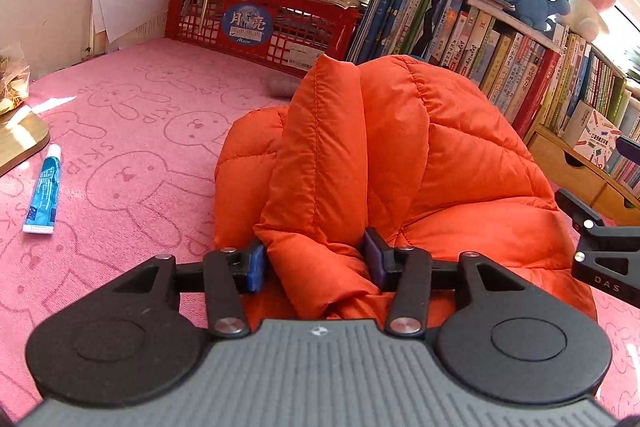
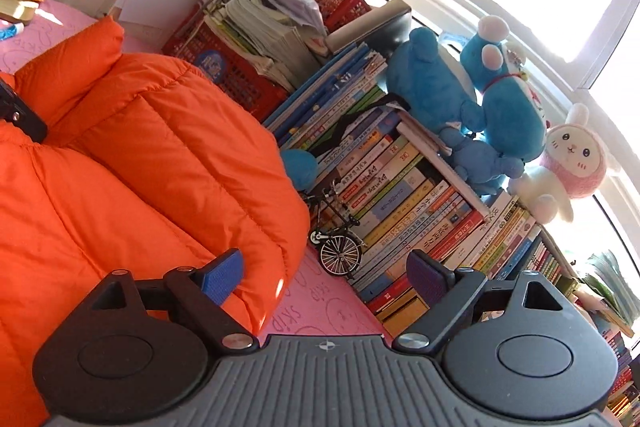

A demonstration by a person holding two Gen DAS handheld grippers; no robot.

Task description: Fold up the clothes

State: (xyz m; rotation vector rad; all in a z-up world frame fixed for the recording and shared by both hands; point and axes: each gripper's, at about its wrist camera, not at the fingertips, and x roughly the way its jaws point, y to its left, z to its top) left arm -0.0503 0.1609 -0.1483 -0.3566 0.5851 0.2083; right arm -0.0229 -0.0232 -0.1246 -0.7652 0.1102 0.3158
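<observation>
1. Left gripper (image 1: pixel 314 261) level over the pink mat (image 1: pixel 120 147), pinching a puffy fold of orange down jacket (image 1: pixel 400 147).
2. Right gripper (image 2: pixel 326 277) tilted, spread wide, empty, beside the jacket's edge.
3. "Moon" on red crate (image 1: pixel 256 23); "SKIP" across mat.

A child's room at home: a pink bunny-print bedcover (image 1: pixel 132 131), plush toys (image 2: pixel 472 99) at two o'clock, picture books (image 2: pixel 404 199) packed beneath, a toy bicycle (image 2: pixel 336 243)

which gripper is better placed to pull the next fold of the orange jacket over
Left. The left gripper already has a bunched fold of the orange puffer jacket between its jaws; the right gripper is open beside the jacket's edge, holding nothing.
</observation>
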